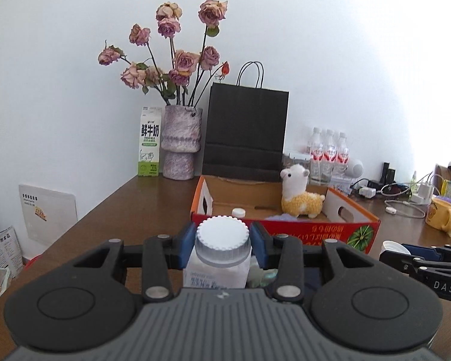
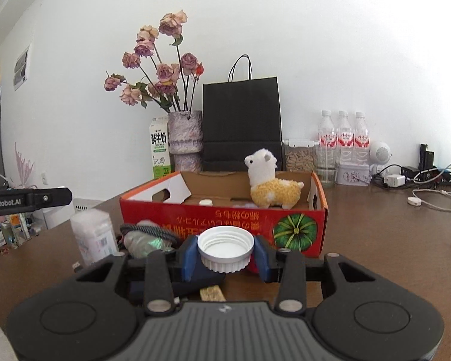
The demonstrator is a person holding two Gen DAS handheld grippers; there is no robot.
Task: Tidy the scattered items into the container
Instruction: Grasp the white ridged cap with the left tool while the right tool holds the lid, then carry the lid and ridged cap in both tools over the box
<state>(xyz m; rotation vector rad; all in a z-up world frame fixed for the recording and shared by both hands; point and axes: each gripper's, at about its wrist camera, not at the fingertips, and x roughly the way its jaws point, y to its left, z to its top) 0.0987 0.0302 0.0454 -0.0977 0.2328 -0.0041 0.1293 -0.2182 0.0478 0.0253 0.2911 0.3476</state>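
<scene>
My left gripper (image 1: pixel 222 242) is shut on the ribbed cap of a white plastic bottle (image 1: pixel 222 240), held upright just in front of the red cardboard box (image 1: pixel 315 231). My right gripper (image 2: pixel 225 251) is shut on a loose white lid (image 2: pixel 225 248), open side up, in front of the same box (image 2: pixel 225 213). Inside the box stand a plush alpaca (image 2: pixel 270 186) and a small white-capped bottle (image 2: pixel 205 202). The right gripper with its lid also shows at the right edge of the left wrist view (image 1: pixel 395 248).
On the brown table (image 2: pixel 375 240) left of the box lie a white cotton-swab tub (image 2: pixel 93 236) and a dark bundle (image 2: pixel 147 237). Behind the box stand a vase of dried roses (image 2: pixel 185 138), a milk carton (image 2: pixel 159 150), a black paper bag (image 2: pixel 240 126), and water bottles (image 2: pixel 344 134). Cables lie at the right.
</scene>
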